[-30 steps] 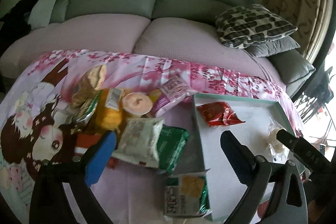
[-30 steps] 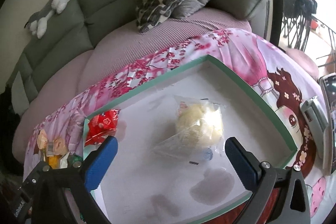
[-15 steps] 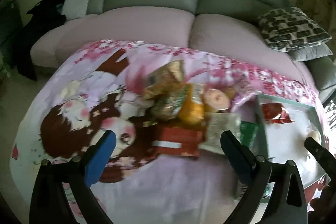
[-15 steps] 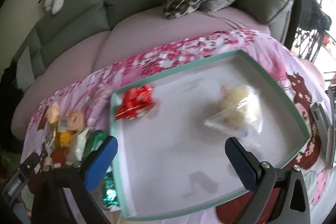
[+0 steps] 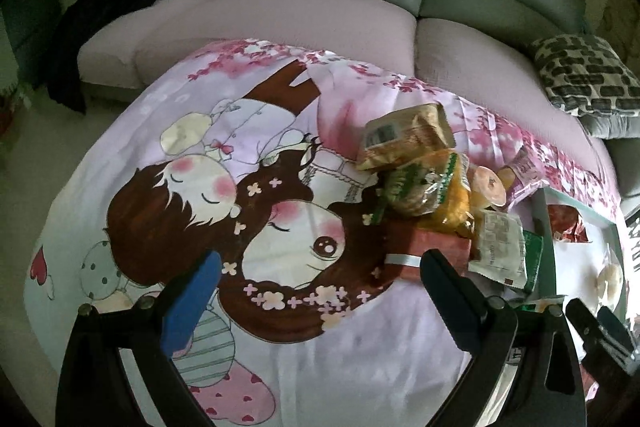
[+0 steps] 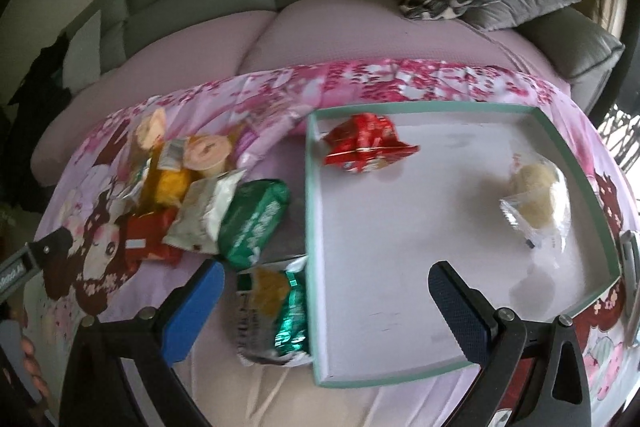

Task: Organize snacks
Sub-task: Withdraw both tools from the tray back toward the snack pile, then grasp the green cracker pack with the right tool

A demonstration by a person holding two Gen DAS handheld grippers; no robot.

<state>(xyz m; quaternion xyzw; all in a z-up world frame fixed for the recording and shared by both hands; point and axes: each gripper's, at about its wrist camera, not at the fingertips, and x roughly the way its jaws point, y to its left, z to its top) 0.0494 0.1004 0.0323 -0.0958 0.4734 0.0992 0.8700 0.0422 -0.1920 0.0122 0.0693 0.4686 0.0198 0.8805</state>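
Since a second ago the left gripper (image 5: 320, 287) has swung leftward off the tray (image 6: 310, 227) and snack pile (image 5: 444, 195) to hang over bare cartoon-print cloth (image 5: 200, 187), while the right gripper (image 6: 326, 301) has pulled back from the clear-bagged bun (image 6: 536, 199) toward the tray's left wall. Both grippers' fingers (image 6: 196, 307) stand wide apart and hold nothing. The tray floor lies mostly free, with only the red packet (image 6: 366, 143) at its far-left corner and the bun at the right; a green-and-yellow packet (image 6: 276, 315) touches the tray's outer left wall, just beside the right gripper's left finger
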